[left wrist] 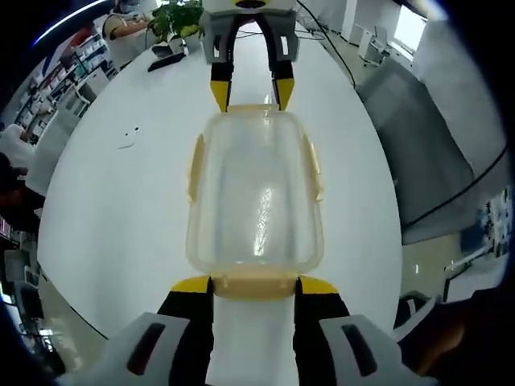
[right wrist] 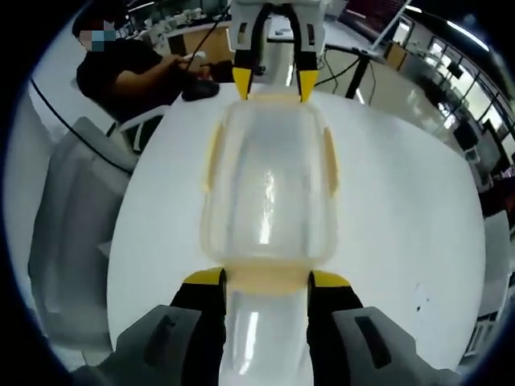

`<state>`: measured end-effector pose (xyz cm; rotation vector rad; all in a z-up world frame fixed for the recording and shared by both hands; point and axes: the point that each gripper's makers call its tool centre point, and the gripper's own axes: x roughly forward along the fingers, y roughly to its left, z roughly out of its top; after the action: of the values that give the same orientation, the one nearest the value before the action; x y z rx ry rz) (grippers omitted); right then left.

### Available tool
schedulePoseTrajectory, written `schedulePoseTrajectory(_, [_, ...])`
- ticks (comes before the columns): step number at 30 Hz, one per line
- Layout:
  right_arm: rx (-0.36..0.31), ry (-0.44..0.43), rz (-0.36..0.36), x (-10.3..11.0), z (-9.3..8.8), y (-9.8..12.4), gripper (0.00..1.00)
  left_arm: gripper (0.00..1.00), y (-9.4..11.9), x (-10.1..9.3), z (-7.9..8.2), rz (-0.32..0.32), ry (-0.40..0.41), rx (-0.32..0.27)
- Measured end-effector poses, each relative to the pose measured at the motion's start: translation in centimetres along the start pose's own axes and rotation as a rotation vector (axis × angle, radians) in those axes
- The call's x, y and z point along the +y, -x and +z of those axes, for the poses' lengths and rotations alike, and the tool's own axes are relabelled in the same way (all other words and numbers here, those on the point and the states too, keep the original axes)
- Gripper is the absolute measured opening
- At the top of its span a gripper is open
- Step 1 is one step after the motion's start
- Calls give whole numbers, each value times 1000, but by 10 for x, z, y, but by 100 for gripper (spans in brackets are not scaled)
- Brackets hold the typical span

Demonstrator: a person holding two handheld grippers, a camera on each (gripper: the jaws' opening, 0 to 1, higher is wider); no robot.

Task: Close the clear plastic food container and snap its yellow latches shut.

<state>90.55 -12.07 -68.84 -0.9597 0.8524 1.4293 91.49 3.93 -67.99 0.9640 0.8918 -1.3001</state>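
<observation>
**Clear container held end to end between two grippers on a white table**

In the left gripper view, the clear plastic food container is seen at the centre of the frame on the white table, its lid on top. Its long axis runs from the bottom of the frame to the top, straight along the jaws. The near yellow end latch lies between the yellow tips of the left gripper, whose jaws stand apart on either side of it. Whether the tips press the latch cannot be told. Side latches are seen along both long edges; whether they are snapped down is hard to make out. At the top centre, the other gripper meets the far end of the container, with its upper body cut off by the frame edge.

In the right gripper view, the container is again centred and points up the frame. The right gripper has its jaws spread around the near end latch; contact cannot be judged. A seated person is partly seen at the upper left, beyond the table edge. A plant is blurred at the top of the left gripper view.
</observation>
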Motion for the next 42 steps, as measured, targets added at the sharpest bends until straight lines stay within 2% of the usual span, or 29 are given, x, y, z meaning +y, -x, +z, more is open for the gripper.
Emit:
schedulePoseTrajectory(15, [2, -23, -28, -4, -42, 25, 35, 32, -15, 5, 47, 20, -35, -5])
schedulePoseTrajectory(21, [18, -34, -25, 1, -67, 31, 35, 32, -26, 2, 70, 13, -36, -30])
schedulePoseTrajectory(42, [29, -68, -32, 8, -125, 50, 35, 32, -58, 4, 125, 1, -65, -71])
